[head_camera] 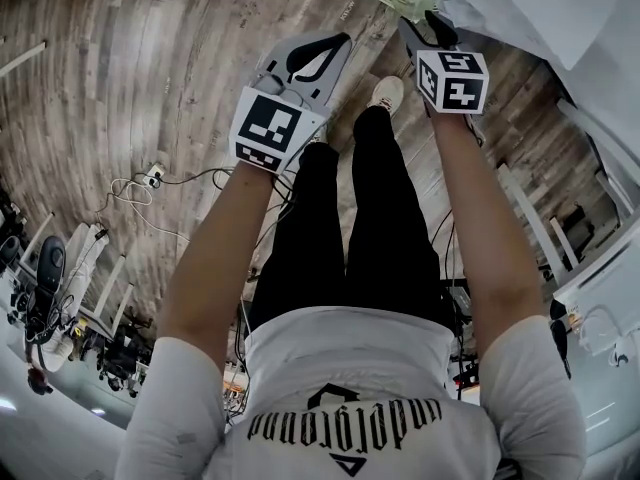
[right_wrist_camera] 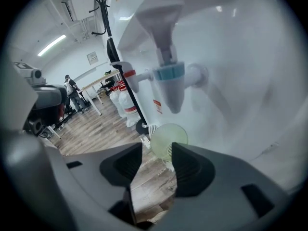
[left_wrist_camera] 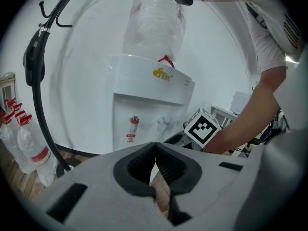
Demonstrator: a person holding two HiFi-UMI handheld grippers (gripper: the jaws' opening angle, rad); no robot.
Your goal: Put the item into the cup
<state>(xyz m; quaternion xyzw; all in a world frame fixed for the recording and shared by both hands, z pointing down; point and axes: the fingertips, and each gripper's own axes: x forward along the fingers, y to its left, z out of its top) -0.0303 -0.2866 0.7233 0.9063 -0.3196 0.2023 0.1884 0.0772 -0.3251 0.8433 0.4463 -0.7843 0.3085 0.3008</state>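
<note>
A pale green see-through cup (right_wrist_camera: 168, 137) stands under the blue tap (right_wrist_camera: 171, 83) of a white water dispenser (left_wrist_camera: 149, 105). In the head view the cup (head_camera: 415, 0) shows at the top, just past my right gripper (head_camera: 425, 23). In the right gripper view, my right gripper (right_wrist_camera: 158, 150) is open with nothing between its pads, and the cup lies just beyond its fingertips. My left gripper (head_camera: 340, 40) hangs to the left over the floor. Its jaws (left_wrist_camera: 155, 146) are shut on nothing. No loose item shows in either gripper.
A red tap (right_wrist_camera: 129, 76) sits left of the blue one. A large water bottle (left_wrist_camera: 154, 23) tops the dispenser. A black coat stand (left_wrist_camera: 41, 81) and several bottled waters (left_wrist_camera: 29, 148) stand at its left. Cables (head_camera: 150, 183) lie on the wooden floor.
</note>
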